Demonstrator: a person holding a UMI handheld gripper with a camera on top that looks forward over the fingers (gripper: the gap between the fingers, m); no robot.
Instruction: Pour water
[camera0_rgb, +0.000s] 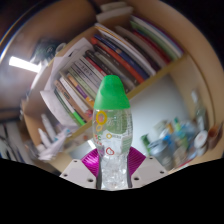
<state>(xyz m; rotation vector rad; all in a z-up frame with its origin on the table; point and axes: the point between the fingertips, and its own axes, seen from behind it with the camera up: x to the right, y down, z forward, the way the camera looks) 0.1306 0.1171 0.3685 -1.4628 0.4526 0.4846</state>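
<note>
A clear plastic water bottle (111, 135) with a green cap (111, 94) and a printed label stands upright between my fingers. My gripper (112, 165) is shut on the bottle's lower body, with the magenta pads (93, 161) pressing on both sides. The bottle is held up in the air, and the view is tilted. The bottle's base is hidden below the fingers.
A wooden bookshelf (165, 75) full of books fills the space behind the bottle. A ceiling light (24, 63) shows beyond it to the left. Several small bottles and containers (172, 140) stand on a surface to the right.
</note>
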